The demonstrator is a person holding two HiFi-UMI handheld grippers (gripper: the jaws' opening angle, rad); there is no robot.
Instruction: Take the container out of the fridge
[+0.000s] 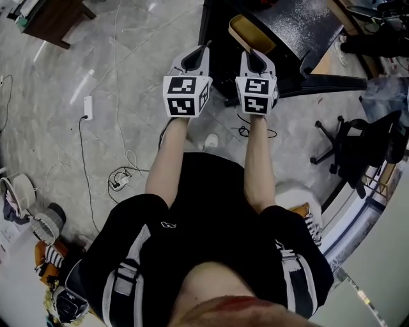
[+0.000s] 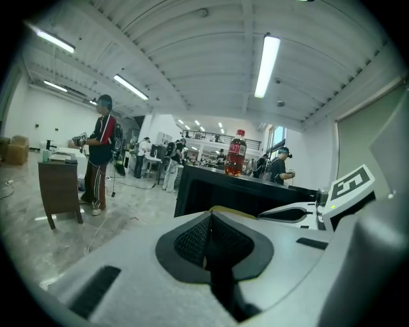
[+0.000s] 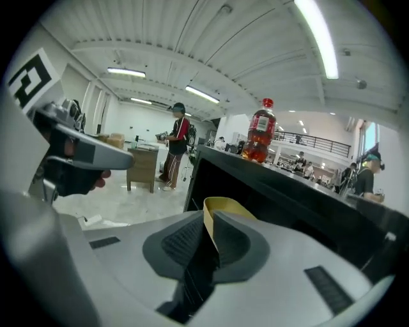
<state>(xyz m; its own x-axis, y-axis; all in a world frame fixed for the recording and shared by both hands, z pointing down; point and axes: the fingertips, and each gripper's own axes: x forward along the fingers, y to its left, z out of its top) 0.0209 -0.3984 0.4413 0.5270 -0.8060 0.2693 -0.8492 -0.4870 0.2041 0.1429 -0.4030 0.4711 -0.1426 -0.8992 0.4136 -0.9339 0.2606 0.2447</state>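
Note:
A yellow container with a dark inside sticks out at the open front of the low black fridge. My right gripper is shut on its near rim. In the right gripper view, the yellow rim runs down between the pads of the right gripper. My left gripper hangs beside it to the left, over the floor by the fridge's corner. Its jaws are shut with nothing in them. The yellow container peeks just past them.
A red bottle stands on the fridge top. Cables and a power strip lie on the grey floor at the left. A wooden table is at the far left and an office chair at the right. People stand in the hall.

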